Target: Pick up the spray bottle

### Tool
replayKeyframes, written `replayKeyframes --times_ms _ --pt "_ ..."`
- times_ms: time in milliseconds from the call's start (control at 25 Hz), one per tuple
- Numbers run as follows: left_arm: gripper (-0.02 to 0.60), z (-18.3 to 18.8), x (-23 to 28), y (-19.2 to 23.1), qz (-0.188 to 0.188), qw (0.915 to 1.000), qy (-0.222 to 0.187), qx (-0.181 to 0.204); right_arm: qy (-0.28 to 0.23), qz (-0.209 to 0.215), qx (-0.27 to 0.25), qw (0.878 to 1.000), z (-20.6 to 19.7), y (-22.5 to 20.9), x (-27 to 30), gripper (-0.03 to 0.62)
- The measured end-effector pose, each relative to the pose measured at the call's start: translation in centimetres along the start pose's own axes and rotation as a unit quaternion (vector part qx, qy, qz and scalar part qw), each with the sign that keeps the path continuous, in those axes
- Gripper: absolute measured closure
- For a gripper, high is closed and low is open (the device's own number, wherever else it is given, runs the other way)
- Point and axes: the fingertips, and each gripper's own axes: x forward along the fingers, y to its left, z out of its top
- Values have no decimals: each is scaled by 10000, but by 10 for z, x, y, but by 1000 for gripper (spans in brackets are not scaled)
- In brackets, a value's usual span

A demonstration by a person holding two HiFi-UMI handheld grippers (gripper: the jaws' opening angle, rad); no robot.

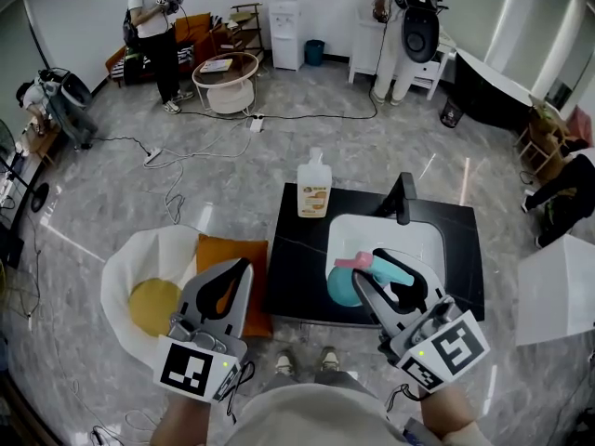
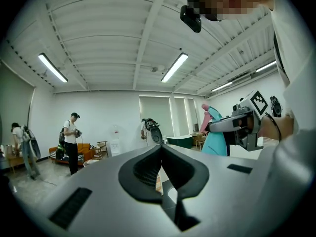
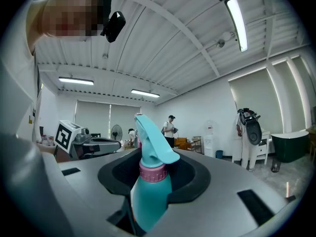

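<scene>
Spray bottle [image 3: 150, 191] | clamped between right tongs [image 1: 369, 266] (upright) | over sink [image 1: 423, 229]

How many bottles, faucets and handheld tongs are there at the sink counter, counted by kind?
Bottles: 2 (teal spray bottle held in the right tongs; labelled bottle standing on the counter)
Faucets: 1 (black faucet)
Tongs: 2 (left tongs, empty; right tongs)
Total: 5

A sink [image 1: 409, 235] sat in the table's [image 1: 297, 272] right half, a faucet [image 1: 404, 198] behind it, a bottle [image 1: 314, 186] near the back left corner. The spray bottle [image 1: 349, 284] hung over the sink's left edge; a cushion [image 1: 212, 252] lay left of the table.
</scene>
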Motion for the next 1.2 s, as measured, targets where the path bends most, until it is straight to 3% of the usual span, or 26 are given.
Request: replayKeyframes --times_ms 440,680,840,1080,1200 --pt "565 -31 7 -15 -125 9993 358 12 326 178 109 9993 -30 1 11 425" --pt "565 -19 12 -20 -128 9992 241 -287 329 155 87 9993 -31 -2 11 425" --pt "565 -28 9 -17 -132 9995 297 31 316 135 67 9994 -32 -4 10 425" --pt "565 -18 6 -20 -111 9994 280 -178 339 128 75 9993 -29 -1 7 425" --pt "565 -23 2 -19 -117 9995 296 -4 358 156 51 9992 -30 1 6 425"
